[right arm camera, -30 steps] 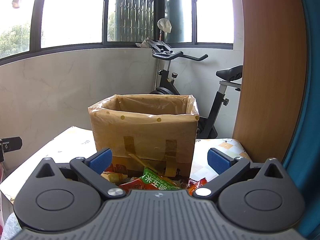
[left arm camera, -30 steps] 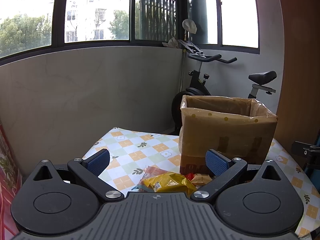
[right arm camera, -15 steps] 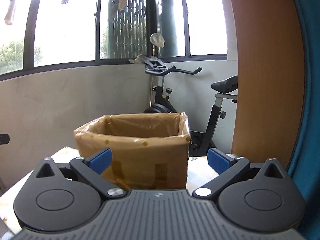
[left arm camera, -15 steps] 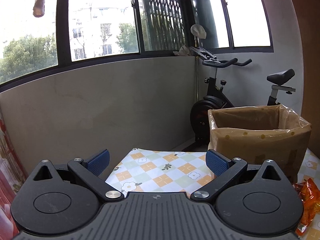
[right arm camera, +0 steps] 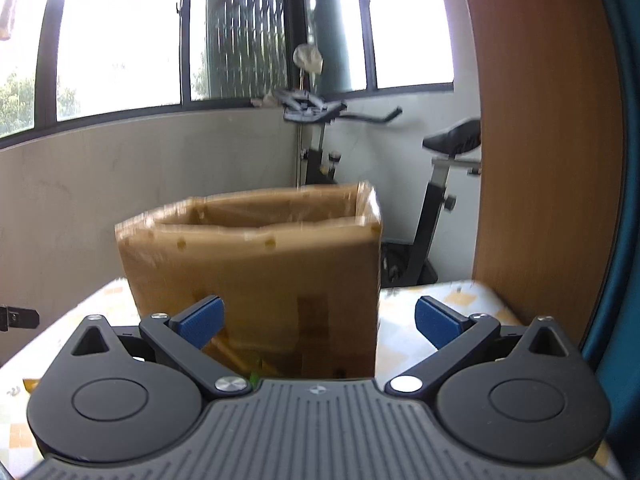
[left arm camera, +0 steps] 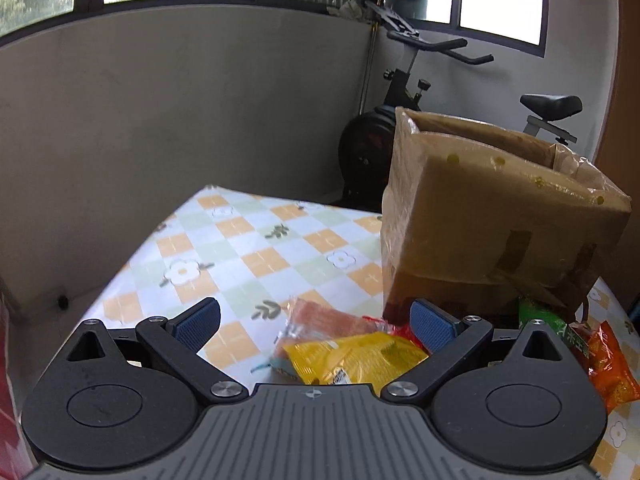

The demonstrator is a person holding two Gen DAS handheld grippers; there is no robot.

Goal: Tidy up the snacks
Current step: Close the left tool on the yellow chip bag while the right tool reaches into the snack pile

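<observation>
The left claw point(left arm camera: 314, 322) stands released, jaws spread wide, empty, hovering low over a heap of snack packets. The right claw point(right arm camera: 318, 320) is likewise released and empty, held higher and aimed at the cardboard box point(right arm camera: 256, 276); that view is blurred.

The box stands upright toward the far right of the surface point(left arm camera: 224, 248), which carries a checked cloth. Its top is open; its interior cannot be seen, so any contents are undetermined.

Loose snacks lie on the surface in front of the box, near its front edge: a yellow packet point(left arm camera: 352, 360) directly between the left jaws, a pink packet point(left arm camera: 320, 318) just behind it, a green packet point(left arm camera: 540, 314) against the box base, and an orange packet point(left arm camera: 608, 368) at the right edge.

Assessment: the work appears at an early stage. At least four packets remain unsorted, none gripped. The yellow packet seems the likeliest next pickup.
</observation>
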